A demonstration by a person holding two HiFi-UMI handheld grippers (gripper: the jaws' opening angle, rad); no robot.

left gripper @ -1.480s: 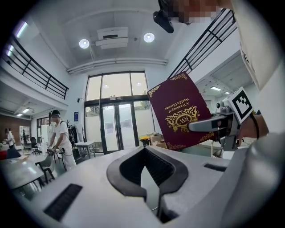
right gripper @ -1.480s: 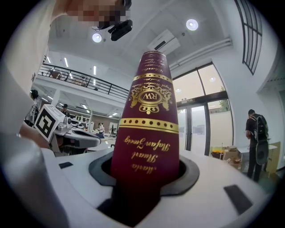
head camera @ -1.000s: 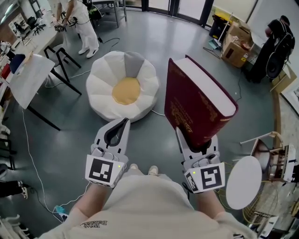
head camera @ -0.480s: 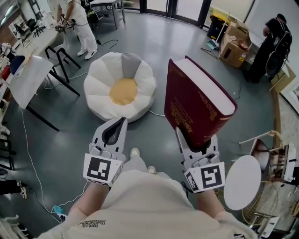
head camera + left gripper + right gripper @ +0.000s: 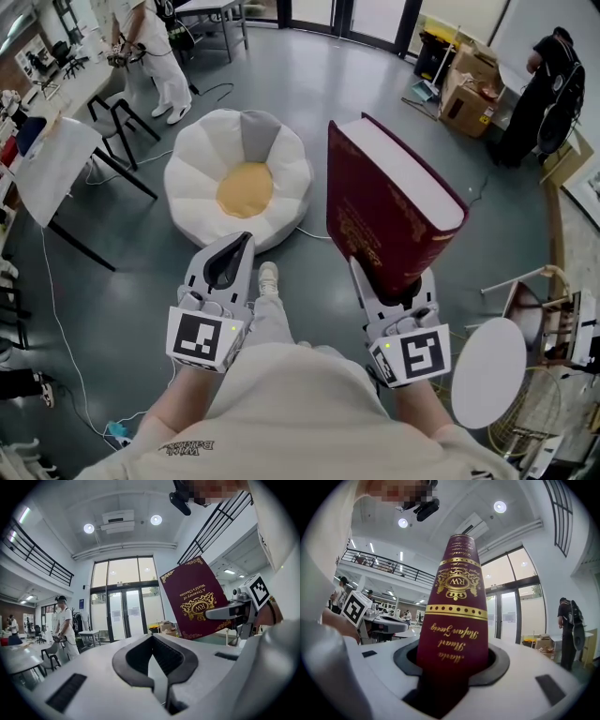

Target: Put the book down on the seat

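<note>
The book (image 5: 394, 211) stood nearly upright in your right gripper (image 5: 392, 286), whose jaws pinched its lower end at the spine, probably so that the weight sat over the grip. It was in the air, well apart from the seat (image 5: 192, 173) on the floor ahead to the left. Your left gripper (image 5: 239, 251) was pressed together and empty, seemingly spare to steady the book.

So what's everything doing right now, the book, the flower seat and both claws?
book: closed, standing up on end, pinched at its bottom edge.
right claw: shut on the book.
left claw: shut, nothing in it.
flower seat: bare, the book isn't on it yet.
</note>
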